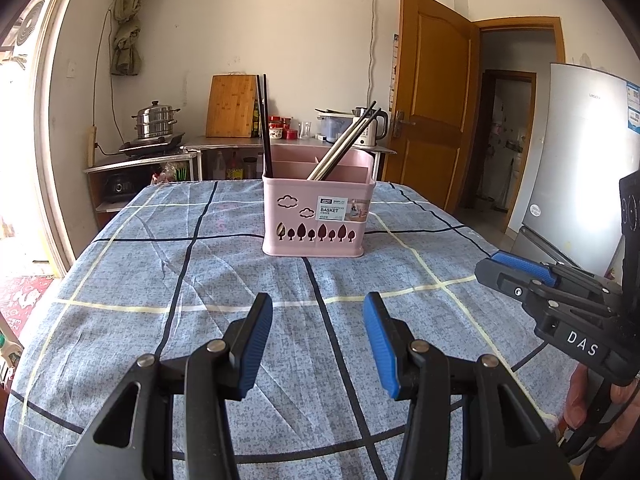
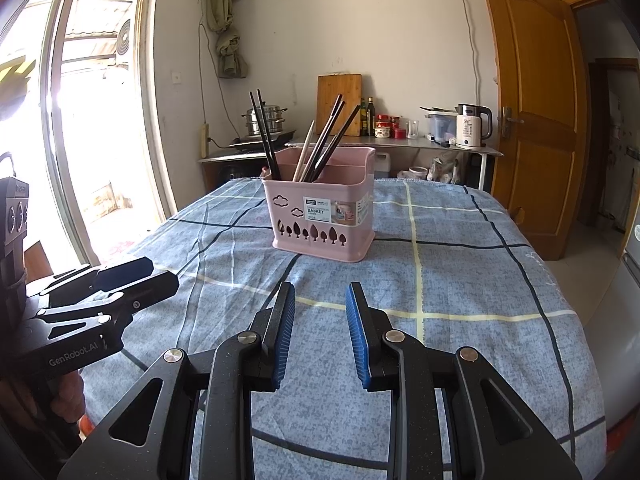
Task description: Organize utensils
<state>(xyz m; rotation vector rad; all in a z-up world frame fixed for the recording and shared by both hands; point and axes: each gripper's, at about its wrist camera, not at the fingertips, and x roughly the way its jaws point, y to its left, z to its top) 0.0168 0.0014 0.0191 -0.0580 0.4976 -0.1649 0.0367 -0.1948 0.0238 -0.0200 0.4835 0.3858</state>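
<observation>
A pink utensil basket (image 1: 318, 216) (image 2: 326, 218) stands near the far middle of a table covered in a blue checked cloth (image 1: 224, 280) (image 2: 460, 280). Dark chopsticks (image 1: 264, 124) (image 2: 264, 136) lean in its left compartment. More chopsticks, some silver or pale (image 1: 346, 146) (image 2: 326, 142), lean in another compartment. My left gripper (image 1: 318, 304) hovers open over the cloth, well short of the basket, with nothing between its blue pads. My right gripper (image 2: 320, 294) is likewise open and empty, beside the left. Each gripper shows at the edge of the other's view: the right (image 1: 520, 276), the left (image 2: 132, 280).
Behind the table stands a metal counter (image 1: 224, 144) with a steamer pot (image 1: 156, 122), cutting board (image 1: 232, 106), jars and a white kettle (image 2: 474, 126). A wooden door (image 1: 432, 120) is open at right, a fridge (image 1: 580, 152) far right, a bright doorway (image 2: 92, 120) at left.
</observation>
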